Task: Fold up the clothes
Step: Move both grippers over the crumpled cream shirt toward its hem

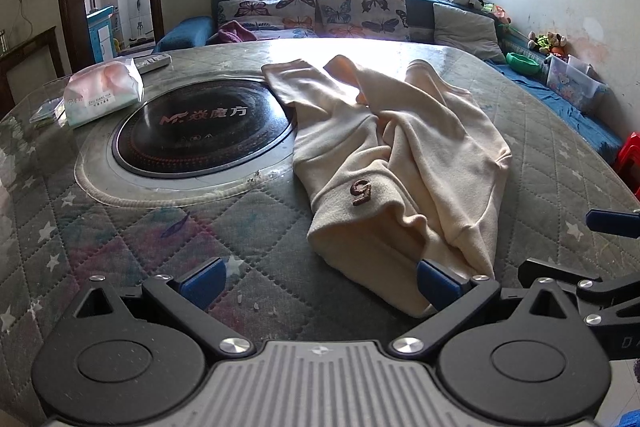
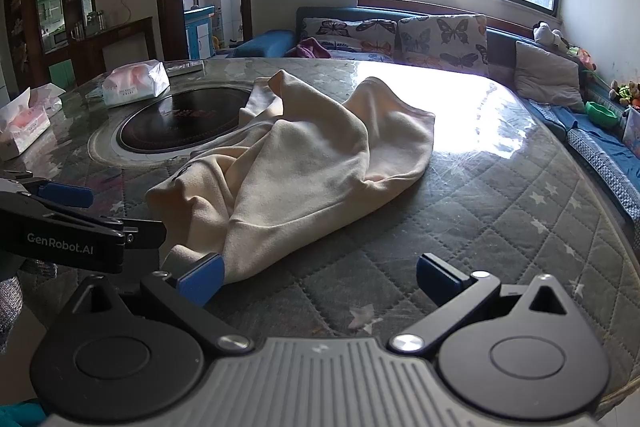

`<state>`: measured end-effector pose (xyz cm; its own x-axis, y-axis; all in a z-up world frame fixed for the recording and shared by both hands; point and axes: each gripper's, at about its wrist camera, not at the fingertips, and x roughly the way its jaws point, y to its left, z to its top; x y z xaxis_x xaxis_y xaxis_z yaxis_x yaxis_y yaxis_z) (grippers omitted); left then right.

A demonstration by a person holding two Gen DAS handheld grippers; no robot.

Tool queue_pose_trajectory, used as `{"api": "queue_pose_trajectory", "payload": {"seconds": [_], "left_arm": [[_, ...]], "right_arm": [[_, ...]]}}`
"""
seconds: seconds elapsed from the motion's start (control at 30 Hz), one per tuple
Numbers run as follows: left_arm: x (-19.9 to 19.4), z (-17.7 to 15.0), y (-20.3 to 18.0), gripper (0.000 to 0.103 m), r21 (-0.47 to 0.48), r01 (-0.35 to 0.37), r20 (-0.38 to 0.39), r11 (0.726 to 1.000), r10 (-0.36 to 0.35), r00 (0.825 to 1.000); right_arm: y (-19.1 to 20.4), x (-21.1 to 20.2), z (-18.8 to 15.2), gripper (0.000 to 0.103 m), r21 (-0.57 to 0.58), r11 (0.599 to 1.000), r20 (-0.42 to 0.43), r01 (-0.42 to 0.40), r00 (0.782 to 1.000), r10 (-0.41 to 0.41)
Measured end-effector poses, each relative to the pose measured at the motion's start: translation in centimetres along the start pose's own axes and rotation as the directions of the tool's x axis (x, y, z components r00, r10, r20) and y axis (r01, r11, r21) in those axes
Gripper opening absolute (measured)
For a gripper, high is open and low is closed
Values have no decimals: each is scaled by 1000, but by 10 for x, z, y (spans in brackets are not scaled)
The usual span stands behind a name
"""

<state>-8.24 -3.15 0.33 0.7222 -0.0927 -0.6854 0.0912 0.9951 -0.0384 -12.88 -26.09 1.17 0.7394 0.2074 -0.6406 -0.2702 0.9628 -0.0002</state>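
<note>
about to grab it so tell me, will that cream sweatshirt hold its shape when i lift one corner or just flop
Likely to flop: the cream sweatshirt lies crumpled in soft rounded folds, so it probably drapes from whichever corner is lifted. It looks like thick fleece, so perhaps somewhat heavy for a garment. The clear cover on the table looks glossy, so it may slide when pushed rather than bunch.

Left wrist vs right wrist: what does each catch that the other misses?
Left wrist only: the brown "6" patch on the cream garment, and the readable logo on the black induction cooktop.

Right wrist only: a second tissue pack at the table's left edge, and the wooden cabinet behind it.

Both: the crumpled garment on the quilted table cover, cooktop, one tissue pack, butterfly cushions, the window, and both grippers, left gripper and right gripper, jaws open, holding nothing.
</note>
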Motion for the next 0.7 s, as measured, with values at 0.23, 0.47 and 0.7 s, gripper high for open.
{"api": "queue_pose_trajectory", "payload": {"seconds": [0.23, 0.47, 0.7], "left_arm": [[0, 1, -1, 103, 2, 0, 1, 1000, 0, 1000], [0, 3, -1, 103, 3, -3, 0, 1000, 3, 1000], [1, 4, -1, 103, 4, -1, -3, 1000, 1, 1000]], "right_arm": [[0, 0, 1, 103, -3, 1000, -1, -2, 1000, 2], [0, 1, 2, 103, -3, 1000, -2, 0, 1000, 0], [1, 3, 3, 103, -8, 1000, -6, -5, 1000, 5]]}}
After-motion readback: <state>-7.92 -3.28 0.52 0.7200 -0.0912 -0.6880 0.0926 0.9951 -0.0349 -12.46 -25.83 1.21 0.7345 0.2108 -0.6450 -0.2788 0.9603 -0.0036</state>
